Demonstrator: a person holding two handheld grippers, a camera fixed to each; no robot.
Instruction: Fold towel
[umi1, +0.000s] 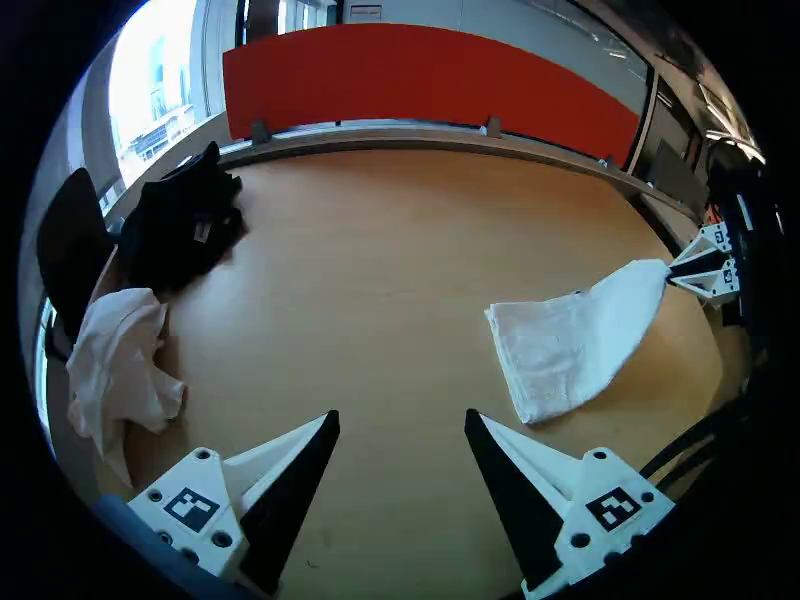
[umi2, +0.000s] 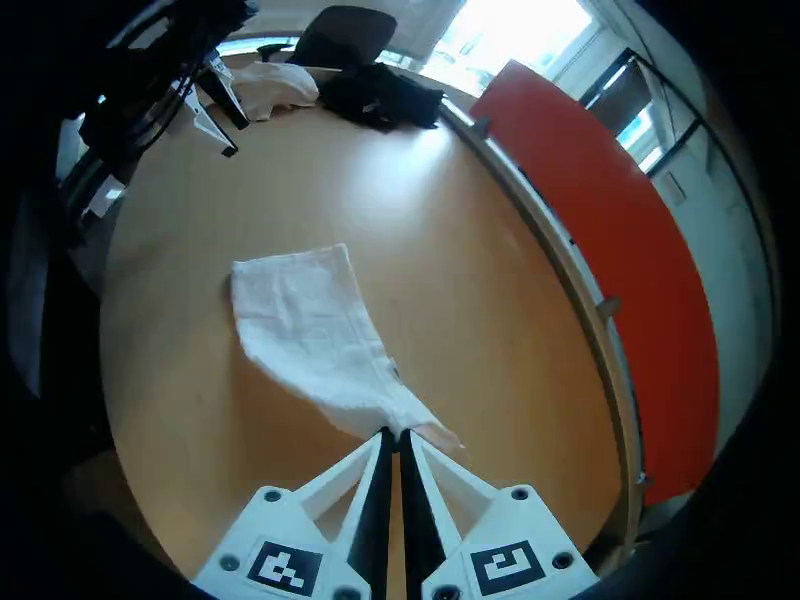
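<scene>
Broadly, the wooden table (umi1: 380, 260) takes up most of both views, with a red screen (umi1: 430, 75) along its far edge. The white towel (umi2: 300, 320) lies on it towards the right-hand side as the left gripper view has it. Most of the towel rests flat on the wood as a narrow band, and one end is drawn up off the surface into a point. I would judge the fold as barely begun. One end has been taken up, but it has not yet been carried over the rest, and no finished fold line shows. Whether the band is already doubled along its length I cannot tell. The right gripper (umi2: 393, 435) has its fingers closed almost together, pinching that raised end between them. The left gripper (umi1: 400, 420) is spread wide above bare wood, well apart from the towel, holding and touching nothing.
</scene>
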